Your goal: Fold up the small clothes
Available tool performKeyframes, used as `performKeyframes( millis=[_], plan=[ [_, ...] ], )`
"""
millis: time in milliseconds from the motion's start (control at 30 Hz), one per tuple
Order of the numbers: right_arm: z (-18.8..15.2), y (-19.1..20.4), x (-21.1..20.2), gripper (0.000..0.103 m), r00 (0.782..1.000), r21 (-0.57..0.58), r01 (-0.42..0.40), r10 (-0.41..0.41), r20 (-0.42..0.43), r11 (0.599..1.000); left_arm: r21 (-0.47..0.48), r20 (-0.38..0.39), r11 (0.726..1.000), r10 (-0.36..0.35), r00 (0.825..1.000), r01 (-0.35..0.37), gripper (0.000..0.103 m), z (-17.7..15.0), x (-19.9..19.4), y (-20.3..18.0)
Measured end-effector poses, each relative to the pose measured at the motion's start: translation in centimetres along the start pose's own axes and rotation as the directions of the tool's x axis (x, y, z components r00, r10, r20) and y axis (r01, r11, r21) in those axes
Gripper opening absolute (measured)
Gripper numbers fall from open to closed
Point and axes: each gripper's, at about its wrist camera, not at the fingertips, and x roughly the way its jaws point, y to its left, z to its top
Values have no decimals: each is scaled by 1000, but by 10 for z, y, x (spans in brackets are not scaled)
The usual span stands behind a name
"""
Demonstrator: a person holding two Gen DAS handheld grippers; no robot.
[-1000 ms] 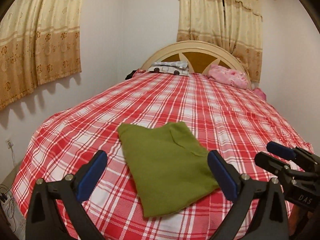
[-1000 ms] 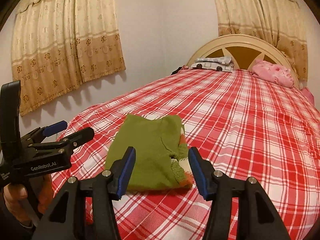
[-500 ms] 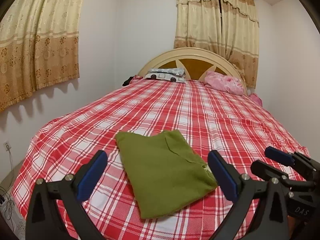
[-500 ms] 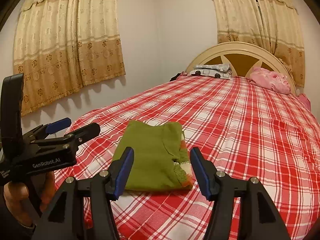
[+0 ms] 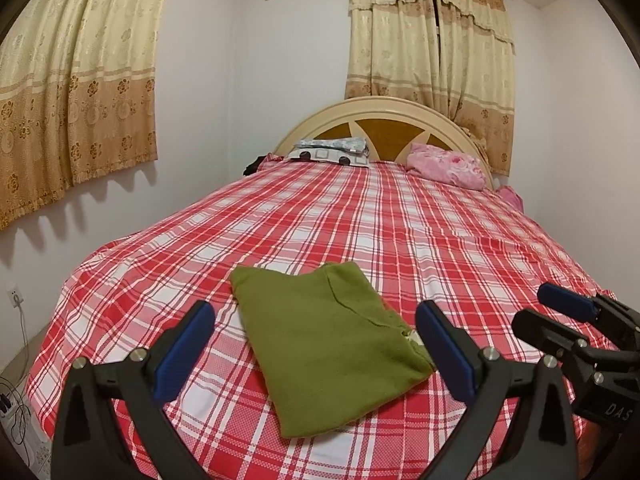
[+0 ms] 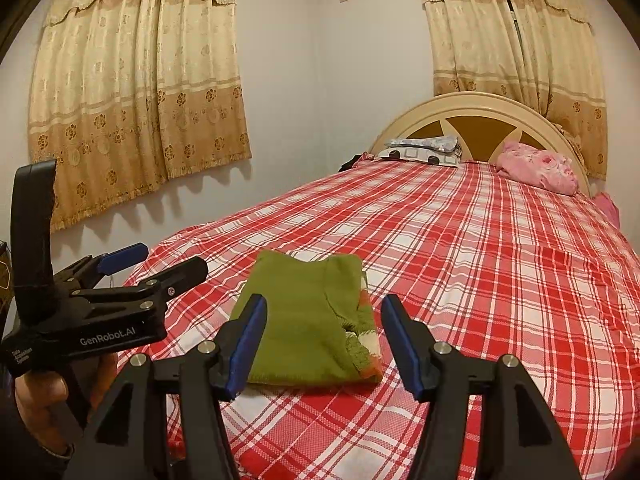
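Note:
A folded green garment [image 5: 324, 340] lies flat near the foot of the red-and-white checked bed [image 5: 400, 232]. The right wrist view shows the same garment [image 6: 308, 316], with an orange and white edge at its near right corner. My left gripper [image 5: 316, 320] hovers above and in front of the cloth, jaws wide apart, nothing between them. My right gripper [image 6: 324, 320] also stands open above the near edge of the cloth, without touching it. Each gripper shows in the other's view: the right gripper [image 5: 560, 312] at the right, the left gripper [image 6: 160, 264] at the left, held by a hand [image 6: 44, 392].
A curved headboard [image 5: 388, 120] stands at the far end with a patterned pillow [image 5: 332, 152] and a pink bundle [image 5: 448, 164]. Curtains [image 5: 76, 92] hang on the left wall and behind the bed. A wall socket [image 5: 16, 300] and cables sit low on the left.
Both grippers have drawn back and tilted up slightly, so the green garment sits lower in both views. The garment itself has not moved.

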Motion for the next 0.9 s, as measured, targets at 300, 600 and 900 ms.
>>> performKeyframes(
  millis=[300,600,900],
  plan=[
    [0,2,-1,61,1000,1,-6,6,7,1000,13,-7,1000,-9,1000,9,103,-2,0,-3],
    [0,2,-7,61,1000,2,-9,9,24,1000,24,-34,1000,-14,999,15,103,1,2,-4],
    [4,5,-11,61,999,-5,-7,7,38,1000,8,-17,1000,5,1000,-5,103,5,-1,1]
  ],
)
